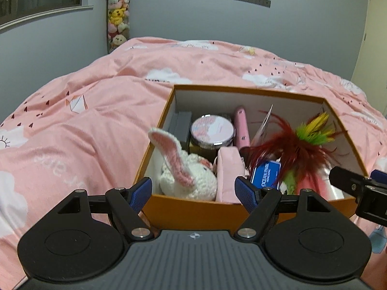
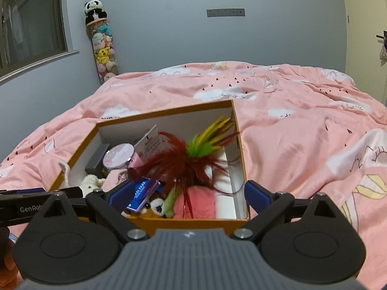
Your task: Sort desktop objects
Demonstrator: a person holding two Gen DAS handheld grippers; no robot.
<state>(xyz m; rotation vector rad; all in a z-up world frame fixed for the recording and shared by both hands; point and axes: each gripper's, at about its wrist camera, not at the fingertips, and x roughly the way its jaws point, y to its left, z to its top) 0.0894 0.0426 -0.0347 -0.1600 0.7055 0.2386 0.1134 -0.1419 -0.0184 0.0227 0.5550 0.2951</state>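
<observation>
A grey-walled bedroom with a bed under a pink quilt (image 1: 96, 111), and on the quilt an open orange box (image 1: 193, 207) that holds the clutter. Inside the box, a white knitted rabbit (image 1: 188, 176) lies at the near left corner with one pink-lined ear upright; a round tin (image 1: 212, 129) stands behind it, a grey block (image 1: 182, 126) left of the tin, a pink case (image 1: 241, 128) right of it. A blue card (image 1: 265, 174) lies near the front, and a feather toy (image 1: 302, 142) fills the right half. The left gripper (image 1: 194, 191) hangs spread wide over the box's near wall, nothing between its pads. The right gripper (image 2: 188, 193) stands wide apart at the same wall, empty.
</observation>
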